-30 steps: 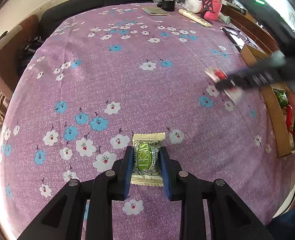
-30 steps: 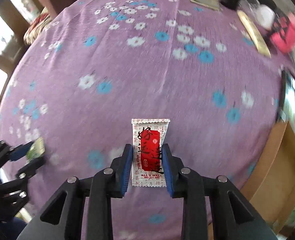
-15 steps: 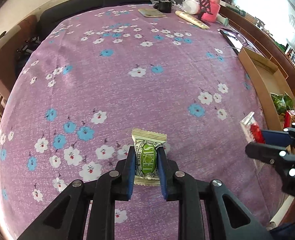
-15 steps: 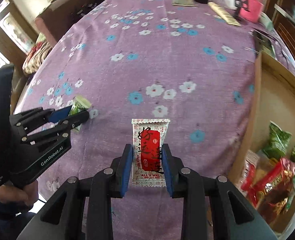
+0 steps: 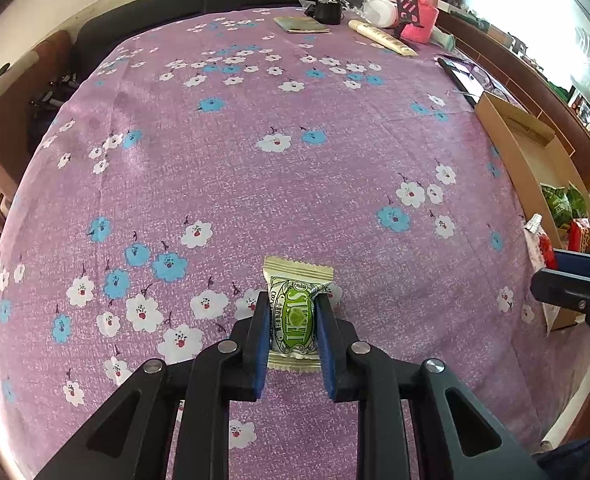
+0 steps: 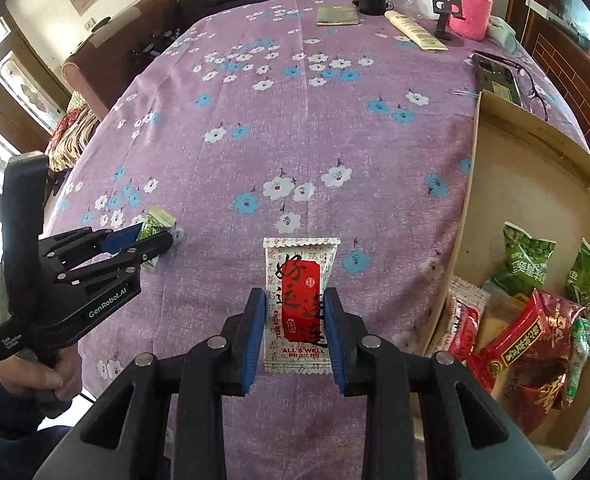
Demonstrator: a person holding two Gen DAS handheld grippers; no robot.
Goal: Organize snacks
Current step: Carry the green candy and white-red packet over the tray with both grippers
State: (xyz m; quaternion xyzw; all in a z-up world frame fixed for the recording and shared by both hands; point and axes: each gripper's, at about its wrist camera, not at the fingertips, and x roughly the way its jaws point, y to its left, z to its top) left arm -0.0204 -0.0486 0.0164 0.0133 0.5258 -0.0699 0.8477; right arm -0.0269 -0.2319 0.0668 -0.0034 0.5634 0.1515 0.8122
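My left gripper [image 5: 292, 312] is shut on a green and cream candy packet [image 5: 295, 314], held above the purple flowered tablecloth [image 5: 255, 160]. My right gripper [image 6: 295, 312] is shut on a white and red snack packet [image 6: 299, 304], held just left of the cardboard box [image 6: 535, 184]. The box holds several green and red snack packets [image 6: 527, 336]. The left gripper also shows in the right wrist view [image 6: 151, 240] with its green packet. The right gripper shows at the right edge of the left wrist view [image 5: 551, 268].
At the far end of the table stand a pink bottle [image 6: 471, 4], a cream tube [image 6: 415, 30], a dark booklet [image 6: 337, 16], a black object [image 6: 371, 0] and a phone [image 6: 497, 80]. A dark sofa [image 5: 215, 0] lies beyond the table.
The right gripper swung with its red packet from the table's middle to beside the box. The left gripper closed tighter on the green packet and lifted it a little.
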